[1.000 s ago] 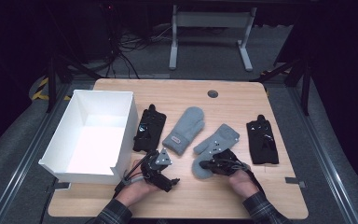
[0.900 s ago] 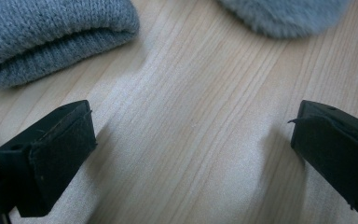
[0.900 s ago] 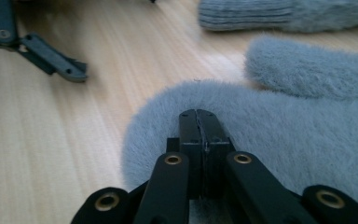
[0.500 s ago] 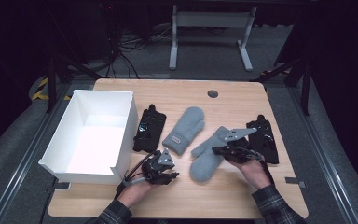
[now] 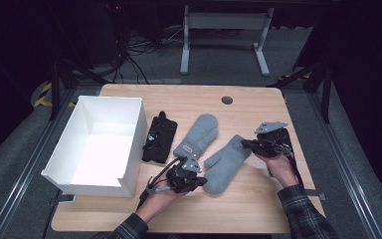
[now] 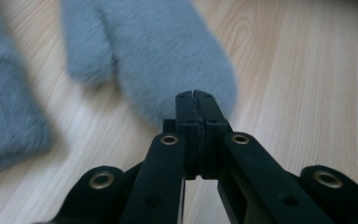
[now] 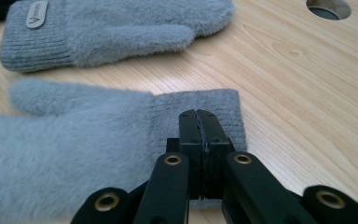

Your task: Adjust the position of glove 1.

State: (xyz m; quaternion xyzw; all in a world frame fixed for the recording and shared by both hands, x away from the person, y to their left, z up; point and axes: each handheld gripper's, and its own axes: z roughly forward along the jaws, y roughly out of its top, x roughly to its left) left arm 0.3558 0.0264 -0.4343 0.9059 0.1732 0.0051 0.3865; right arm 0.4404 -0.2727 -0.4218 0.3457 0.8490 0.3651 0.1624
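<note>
The lower grey mitten (image 5: 229, 162) is seen lying flat on the wooden table (image 5: 258, 214), between the two grippers. Its rounded fingertip end is found just beside the left gripper (image 5: 199, 180), and its ribbed cuff end is met by the right gripper (image 5: 244, 144).

In the left gripper view, the jaws are pressed together with nothing between them, their tips over the edge of the mitten's fluffy end (image 6: 168, 56). In the right gripper view, the jaws are likewise pressed together, resting over the ribbed cuff (image 7: 200, 105); whether any fabric is pinched between them cannot be told.

The mitten's long axis is observed running diagonally, cuff toward the far right, fingertips toward the near left. Its thumb is directed toward the left side of the table.

A second grey mitten (image 5: 197, 135) is noted beside it, apart, on a roughly parallel diagonal with its labelled cuff nearest the person.

A white box (image 5: 129, 129) is recorded at the left of the table, open-topped, with nothing seen inside. One black glove (image 5: 159, 139) lies just beside its right wall; another black glove (image 5: 283, 142) lies under the right hand.
</note>
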